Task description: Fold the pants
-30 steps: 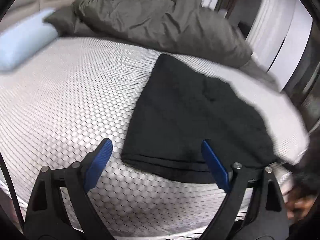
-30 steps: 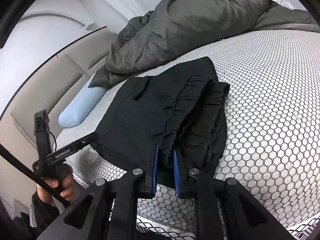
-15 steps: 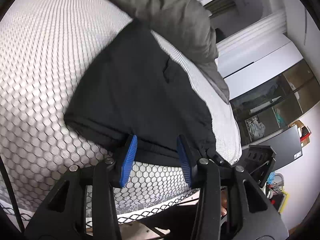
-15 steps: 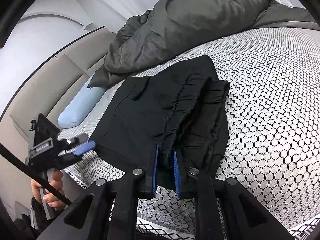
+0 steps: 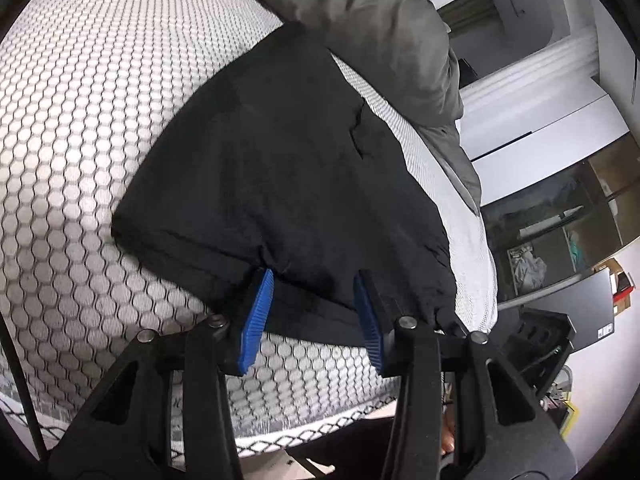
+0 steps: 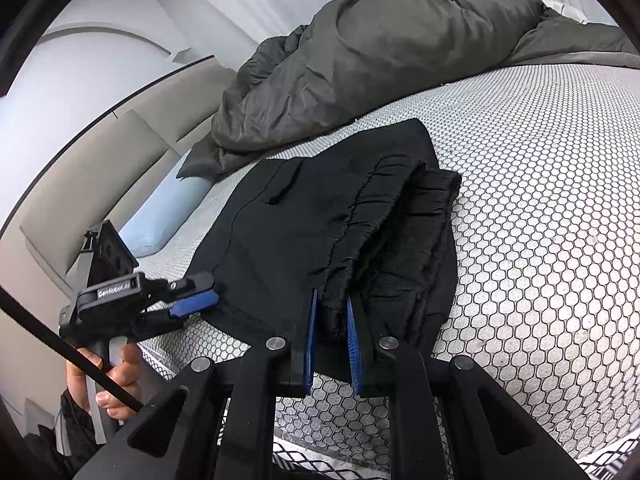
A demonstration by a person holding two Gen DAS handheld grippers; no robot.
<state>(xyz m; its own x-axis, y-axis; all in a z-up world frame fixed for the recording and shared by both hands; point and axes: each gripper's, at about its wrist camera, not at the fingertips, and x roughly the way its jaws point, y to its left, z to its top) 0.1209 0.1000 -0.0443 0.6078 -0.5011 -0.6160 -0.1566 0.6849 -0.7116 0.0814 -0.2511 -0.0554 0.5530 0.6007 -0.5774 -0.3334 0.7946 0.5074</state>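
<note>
The black pants (image 6: 320, 232) lie already folded into a compact stack on the honeycomb-patterned mattress (image 6: 540, 208), at its near edge, with a grey duvet (image 6: 360, 64) heaped behind and a pale blue pillow (image 6: 160, 216) off to the side.

The right gripper (image 6: 330, 344) pinches the gathered waistband end of the stack, its blue pads pressed onto a thick bunch of cloth. The left gripper (image 5: 310, 316) has its jaws spread, straddling the near hem – not yet closed on it.

To do this step well, I judge the left should slide further under so both layers sit between the pads, then close before anything lifts. Both corners should rise together and level, or the lower layer may slip out and the fold skew.

The stack's long axis runs along the near edge, from the left gripper's end to the right's – waistband at the right, seen by its ruched elastic. A pocket slit (image 6: 286, 182) faces up.
</note>
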